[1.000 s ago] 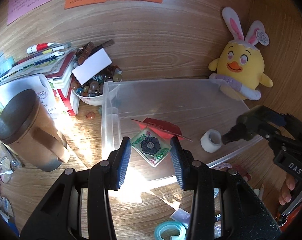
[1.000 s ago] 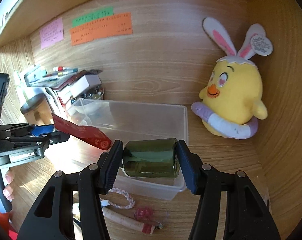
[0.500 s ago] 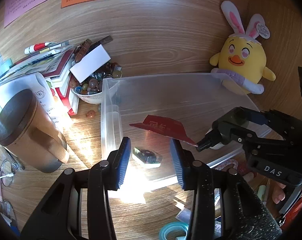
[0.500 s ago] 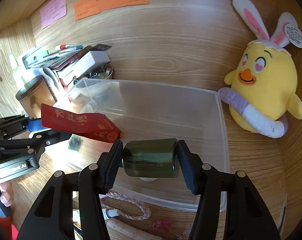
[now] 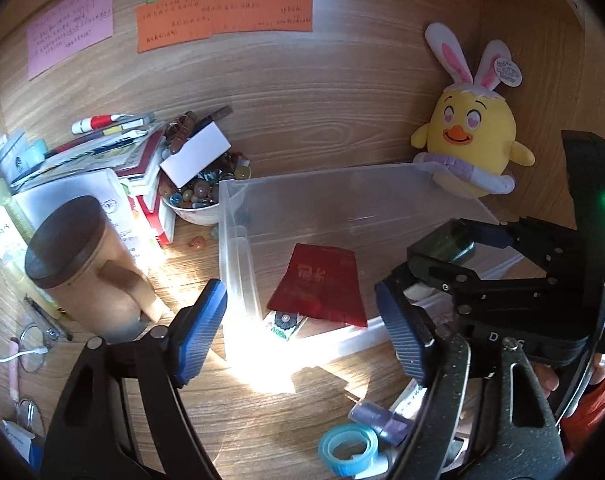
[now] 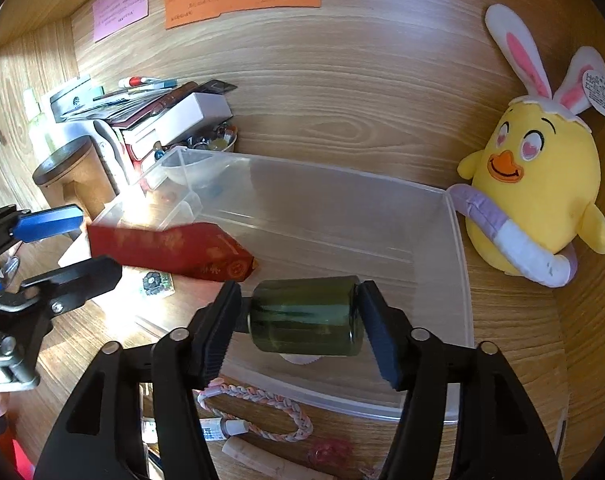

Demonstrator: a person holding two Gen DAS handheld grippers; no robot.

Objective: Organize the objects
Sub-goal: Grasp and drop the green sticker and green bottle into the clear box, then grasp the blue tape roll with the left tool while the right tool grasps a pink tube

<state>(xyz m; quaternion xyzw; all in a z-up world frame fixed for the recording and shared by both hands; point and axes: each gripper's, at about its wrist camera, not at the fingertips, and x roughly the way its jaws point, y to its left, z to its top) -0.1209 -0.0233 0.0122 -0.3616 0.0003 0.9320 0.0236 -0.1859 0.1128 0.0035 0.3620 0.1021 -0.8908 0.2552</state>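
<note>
A clear plastic bin (image 5: 230, 240) (image 6: 458, 280) stands on the wooden desk. In it a red envelope (image 5: 318, 284) (image 6: 170, 250) lies flat, partly covering a small flower tile (image 5: 282, 324) (image 6: 156, 282). My left gripper (image 5: 302, 332) (image 6: 74, 246) hangs at the bin's near left corner; its jaws are opening wide and nothing is between them. My right gripper (image 6: 300, 320) (image 5: 442, 256) is over the bin's near right part. Its pads still touch the ends of a dark green jar (image 6: 306, 316) (image 5: 446, 244) as they start opening. A white tape roll (image 6: 302, 358) lies under the jar.
A yellow plush chick (image 5: 470, 144) (image 6: 538, 188) leans against the bin's far right corner. A lidded wooden mug (image 5: 82, 264), a bowl of beads (image 5: 198, 200) and stacked books sit left of the bin. A blue tape roll (image 5: 346, 448) and a braided cord (image 6: 258, 396) lie in front.
My left gripper spread wide and let go of the red envelope, which dropped flat into the bin over the flower tile. My right gripper carried the jar lower over the bin.
</note>
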